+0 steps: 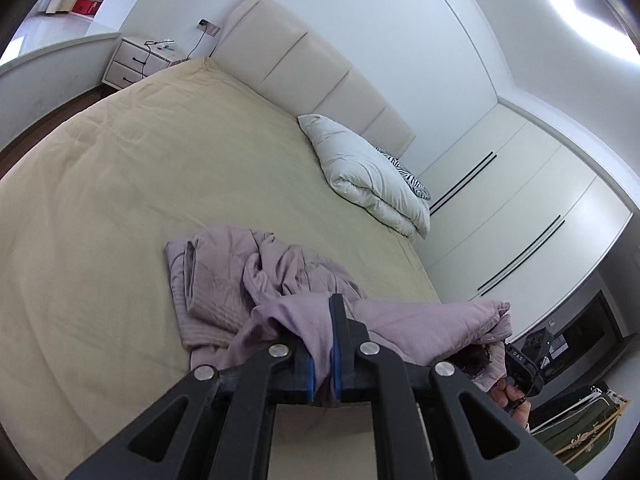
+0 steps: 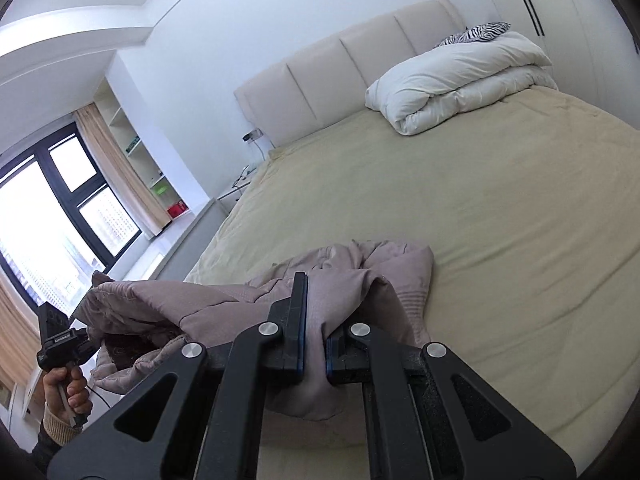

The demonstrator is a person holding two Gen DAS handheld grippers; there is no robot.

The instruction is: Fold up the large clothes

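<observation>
Mauve quilted coat lifted at both ends

Beige-sheeted bed point(image 1: 160, 184) fills both views; white folded duvet point(image 1: 368, 176) sits by the headboard. Quilted mauve coat point(image 1: 248, 276), bulky and crumpled, lies partly on the near bed edge, partly hanging between the tools. Left gripper point(image 1: 324, 352): jaws clenched on a fold of it. Right gripper point(image 2: 316, 344): jaws likewise clamped on fabric. Judged soft, padded, floppy, fairly light; best gripped at hem or shoulder seams, since slick shell may slip.

Zebra pillow point(image 1: 404, 171) mostly hidden (behind the folded duvet point(image 1: 368, 176)).
</observation>
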